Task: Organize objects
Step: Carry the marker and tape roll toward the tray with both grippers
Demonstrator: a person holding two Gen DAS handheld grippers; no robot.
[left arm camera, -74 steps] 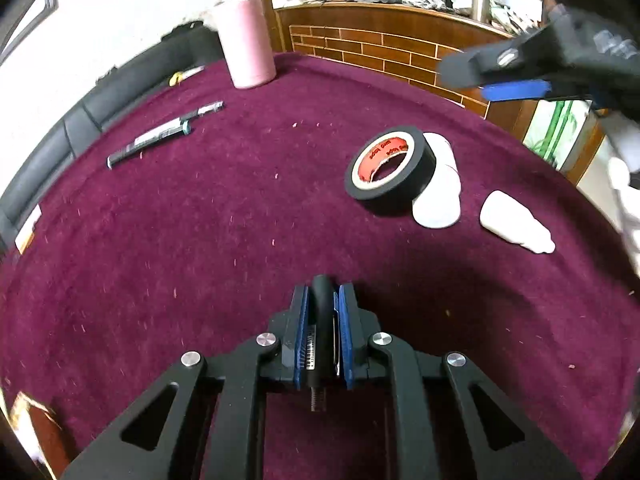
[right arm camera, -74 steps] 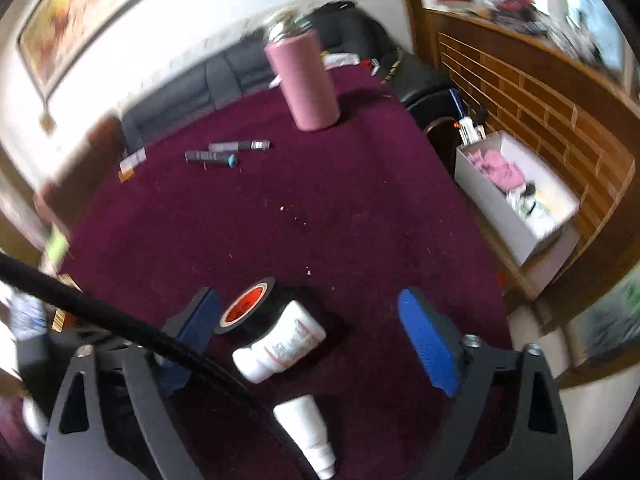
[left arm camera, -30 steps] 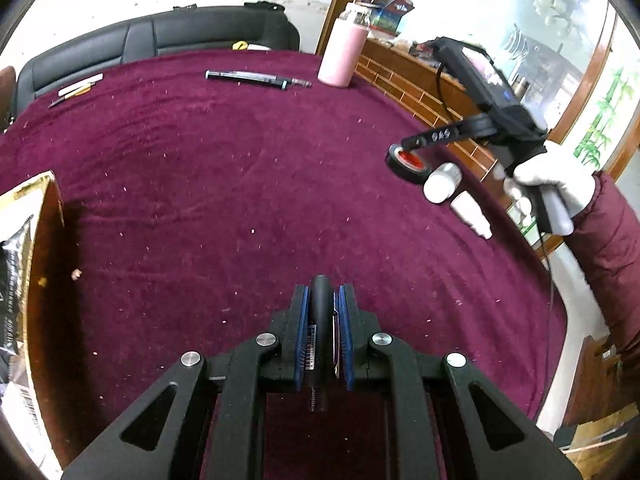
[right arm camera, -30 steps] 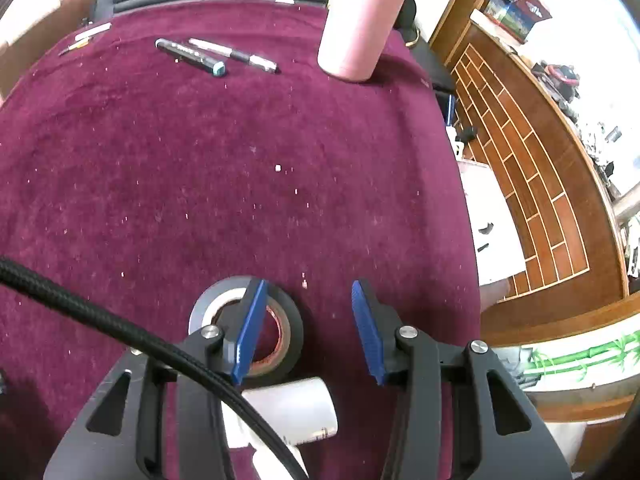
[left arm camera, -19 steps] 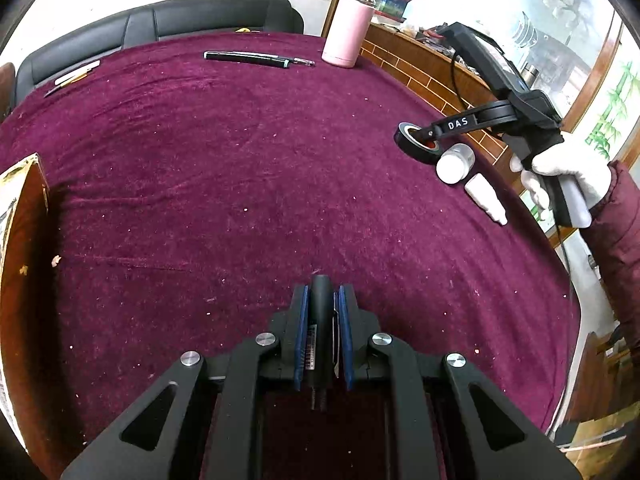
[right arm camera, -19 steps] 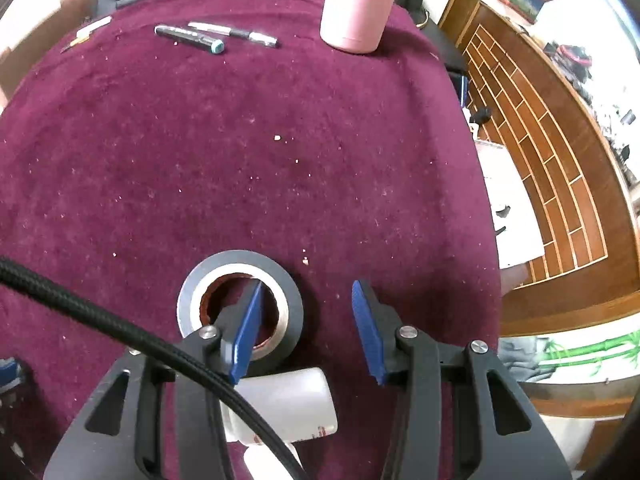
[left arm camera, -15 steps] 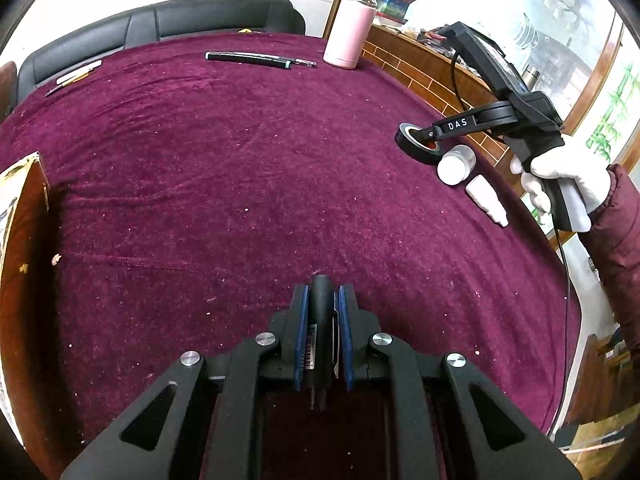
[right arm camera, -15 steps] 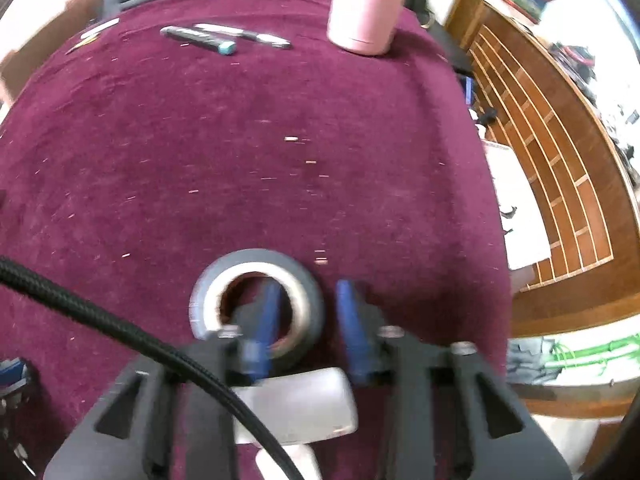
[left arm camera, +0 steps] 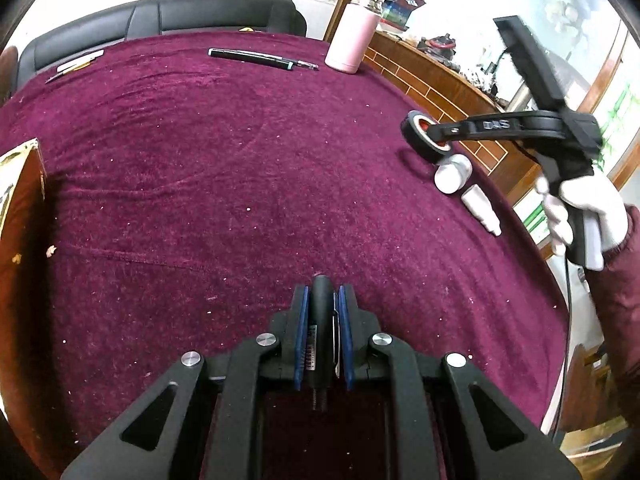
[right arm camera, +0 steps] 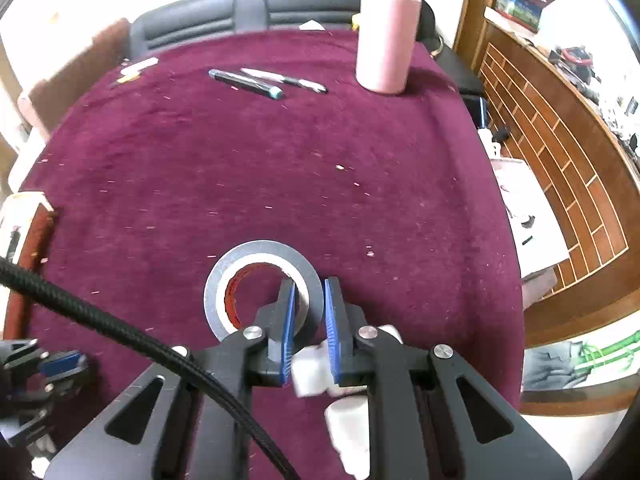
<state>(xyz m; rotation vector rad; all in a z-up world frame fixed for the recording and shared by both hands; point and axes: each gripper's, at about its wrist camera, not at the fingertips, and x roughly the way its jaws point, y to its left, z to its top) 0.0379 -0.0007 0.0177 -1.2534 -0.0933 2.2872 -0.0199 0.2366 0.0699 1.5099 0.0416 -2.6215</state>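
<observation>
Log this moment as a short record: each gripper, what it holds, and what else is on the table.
left gripper: shut on a black pen, above the cloth
right gripper: shut on the tape roll's wall, one finger inside the ring
beside the roll: two white bottles
far side: pink flask, two pens
surface: maroon tablecloth

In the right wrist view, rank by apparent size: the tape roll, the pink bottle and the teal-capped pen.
1. Tape roll, though it sits nearest the camera, which inflates it.
2. Pink bottle, close behind in apparent size and far away, so this order is unsure.
3. Teal-capped pen, clearly smallest.
</observation>
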